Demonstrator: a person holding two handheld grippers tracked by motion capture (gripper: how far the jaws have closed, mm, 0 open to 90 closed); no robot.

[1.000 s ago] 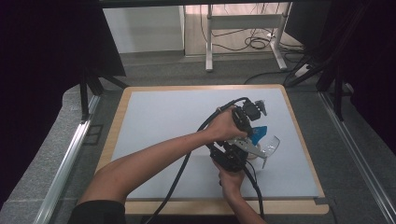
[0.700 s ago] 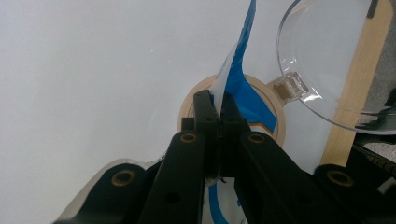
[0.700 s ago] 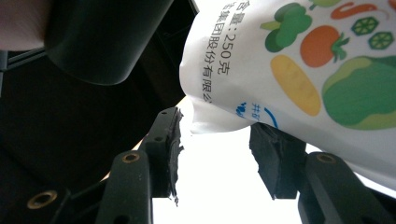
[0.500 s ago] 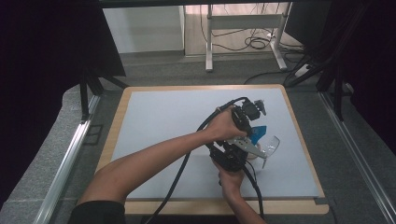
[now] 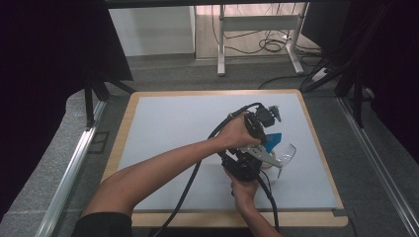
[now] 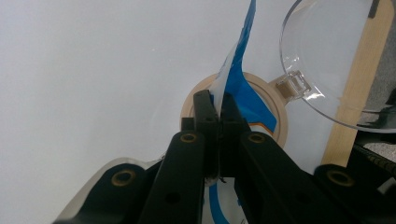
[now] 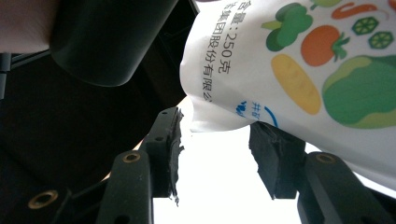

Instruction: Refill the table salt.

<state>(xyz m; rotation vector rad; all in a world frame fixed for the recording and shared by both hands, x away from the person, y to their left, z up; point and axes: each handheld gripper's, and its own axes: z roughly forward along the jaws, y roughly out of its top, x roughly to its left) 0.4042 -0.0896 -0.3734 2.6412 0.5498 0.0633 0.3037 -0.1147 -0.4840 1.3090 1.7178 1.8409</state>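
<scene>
Above the tape ring (image 6: 280, 105), left tongs (image 6: 218, 105) clamped on pouch (image 6: 238, 60), its lower part hidden, right tongs (image 7: 215, 140) apart.

White mat (image 5: 173, 133) covers a wood-edged table (image 5: 121, 143). Grey floor (image 5: 49, 163) w/ metal rails (image 5: 69, 173) left & right. Far side: white desk frame (image 5: 257, 24) w/ cables (image 5: 269, 47) on floor beneath, dark curtains (image 5: 44, 59) at both sides.
</scene>
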